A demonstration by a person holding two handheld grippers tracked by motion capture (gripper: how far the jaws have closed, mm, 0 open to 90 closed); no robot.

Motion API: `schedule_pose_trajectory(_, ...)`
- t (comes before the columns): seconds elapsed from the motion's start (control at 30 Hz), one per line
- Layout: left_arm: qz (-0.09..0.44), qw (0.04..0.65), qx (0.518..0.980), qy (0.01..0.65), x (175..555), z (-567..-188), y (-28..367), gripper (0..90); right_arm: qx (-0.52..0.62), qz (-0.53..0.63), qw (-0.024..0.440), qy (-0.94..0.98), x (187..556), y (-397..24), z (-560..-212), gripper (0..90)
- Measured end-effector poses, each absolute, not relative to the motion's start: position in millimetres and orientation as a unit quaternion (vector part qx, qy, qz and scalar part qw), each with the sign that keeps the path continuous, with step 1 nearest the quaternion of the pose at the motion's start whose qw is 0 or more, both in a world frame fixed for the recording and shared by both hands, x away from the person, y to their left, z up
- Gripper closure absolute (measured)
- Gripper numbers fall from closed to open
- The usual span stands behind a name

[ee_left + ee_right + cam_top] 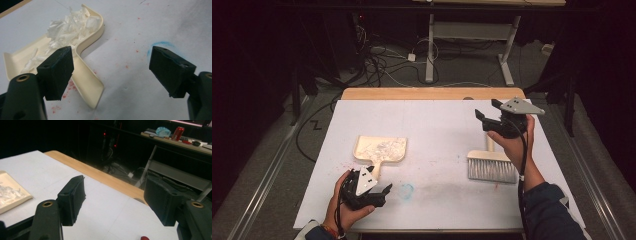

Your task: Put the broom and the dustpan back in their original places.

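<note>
Where the person's forearms come in at the near edge of the counter (432, 200), the left gripper (377, 192) rests low over the white sheet, jaws spread wide with nothing between them. In its own view the left gripper (110, 72) looks along the sheet, one jaw just over the handle of the cream dustpan (85, 75), the other near a faint blue ring mark (160, 46); small red specks dot the white surface around them. From above, the dustpan (380, 150) lies left of centre, handle toward the person, with a heap of pale shreds (382, 146) in its tray. To the right, a hand brush (492, 167) lies flat on the sheet, bristles toward the near edge. Raised above its handle end, the right gripper (489, 112) stands open and holds nothing; the right gripper (113, 200) in its own view looks past the far edge. A grey smudge darkens the sheet between the blue mark and the brush.

Beyond the white sheet, a strip of bare wood (432, 93) shows along the counter's far side. Farther off lie a grey floor with tangled cables (382, 62), the white legs of another desk (472, 45), and dark curtains. On that desk stands a red can (178, 133).
</note>
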State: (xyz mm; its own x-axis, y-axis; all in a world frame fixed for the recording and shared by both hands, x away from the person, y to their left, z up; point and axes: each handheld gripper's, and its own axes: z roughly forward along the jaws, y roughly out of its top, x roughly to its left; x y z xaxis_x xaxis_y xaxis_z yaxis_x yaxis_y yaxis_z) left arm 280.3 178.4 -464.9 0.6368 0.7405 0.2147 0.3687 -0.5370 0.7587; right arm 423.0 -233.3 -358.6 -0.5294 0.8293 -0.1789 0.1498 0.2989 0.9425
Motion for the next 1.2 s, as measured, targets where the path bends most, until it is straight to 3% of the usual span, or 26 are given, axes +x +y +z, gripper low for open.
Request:
schedule_pose_trajectory(0.7,0.278,0.331,0.841,0.325,280,-467,177,18.8,0.304,0.492,0.360,0.732,380,-240,-361,24.4)
schedule_pose_trajectory(1.2,0.276,0.329,0.842,0.328,280,-467,175,18.8,0.281,0.477,0.372,0.745,350,-245,-359,23.9)
